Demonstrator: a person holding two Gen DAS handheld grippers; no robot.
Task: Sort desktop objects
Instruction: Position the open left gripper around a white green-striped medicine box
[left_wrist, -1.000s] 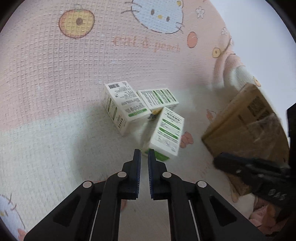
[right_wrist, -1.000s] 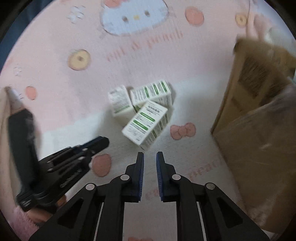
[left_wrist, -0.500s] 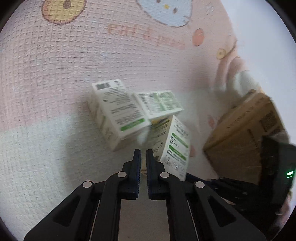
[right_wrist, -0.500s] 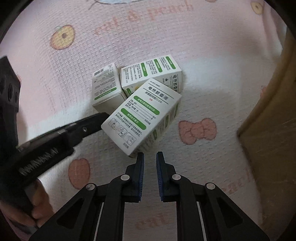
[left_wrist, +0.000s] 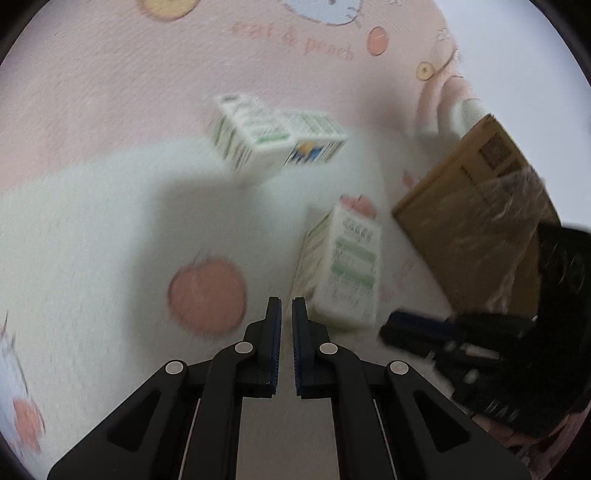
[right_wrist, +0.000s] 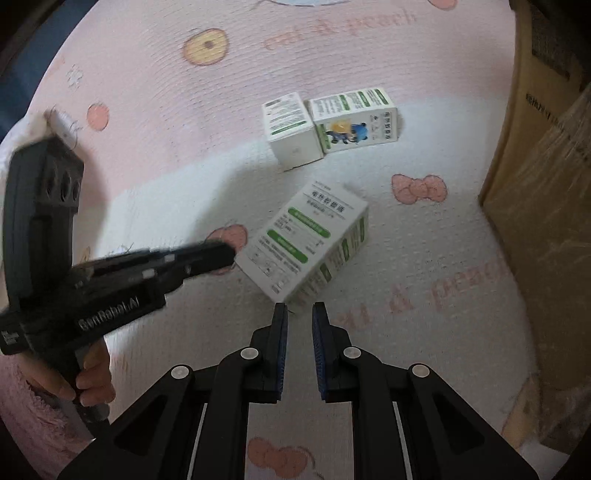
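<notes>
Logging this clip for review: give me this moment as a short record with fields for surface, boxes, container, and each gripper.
surface: pink-and-white printed blanket
near box: white-and-green carton, lying flat, apart from the other two
far boxes: barcode-side carton and cartoon-print carton, side by side, touching
container: cardboard box at the right edge, partly wrapped in plastic film
left gripper: narrow gap between fingers, holding nothing, tips beside the near carton
right gripper: narrow gap, holding nothing, just short of the near carton
image quality: left wrist view motion-blurred
</notes>
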